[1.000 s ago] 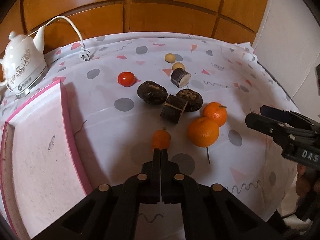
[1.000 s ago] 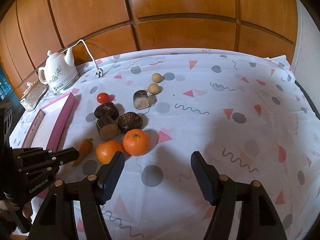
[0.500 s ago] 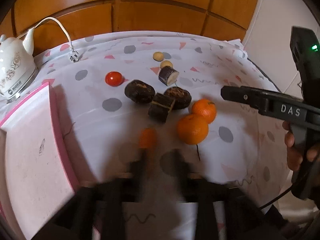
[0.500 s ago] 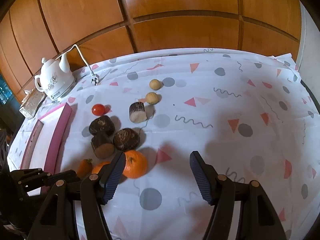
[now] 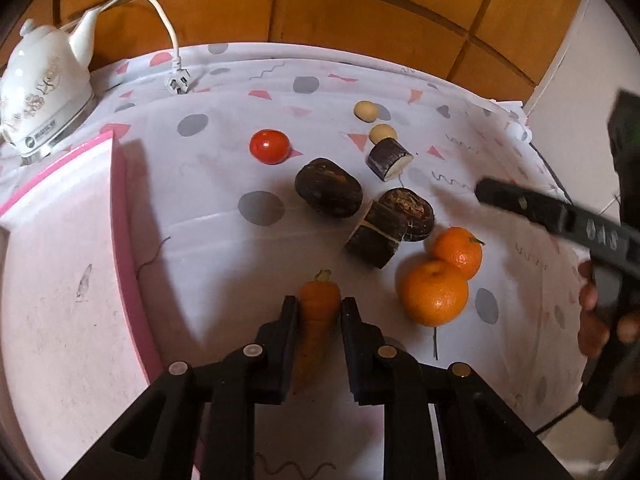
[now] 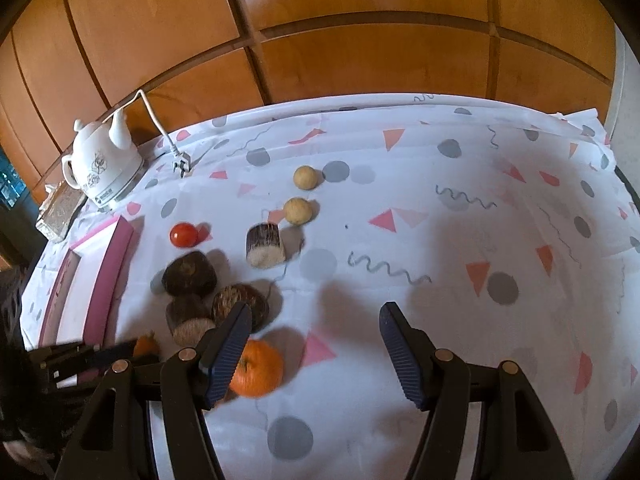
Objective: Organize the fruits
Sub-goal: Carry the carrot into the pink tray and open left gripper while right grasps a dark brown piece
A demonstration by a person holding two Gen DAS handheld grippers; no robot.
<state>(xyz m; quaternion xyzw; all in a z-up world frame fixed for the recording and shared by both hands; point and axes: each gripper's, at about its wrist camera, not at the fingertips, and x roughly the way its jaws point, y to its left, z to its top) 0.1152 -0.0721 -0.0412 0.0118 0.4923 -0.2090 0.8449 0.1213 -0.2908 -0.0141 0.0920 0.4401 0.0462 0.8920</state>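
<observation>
Left claw has just closed, clamped on carrot, whose long axis runs along the fingers; right claw apart, empty.

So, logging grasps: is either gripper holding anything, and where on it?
Left gripper pinches the carrot across its thick upper part, below the stem. Right gripper holds nothing.

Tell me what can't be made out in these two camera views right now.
- Carrot: left wrist view, its lower end is hidden behind the left gripper.
- Second orange: right wrist view, the right gripper finger covers the nearer one.
- Right gripper lettering: left wrist view, motion blur makes it unreadable.
- Pink tray: both views, cut off at the left edge.
- Kettle logo: too small to read.
</observation>
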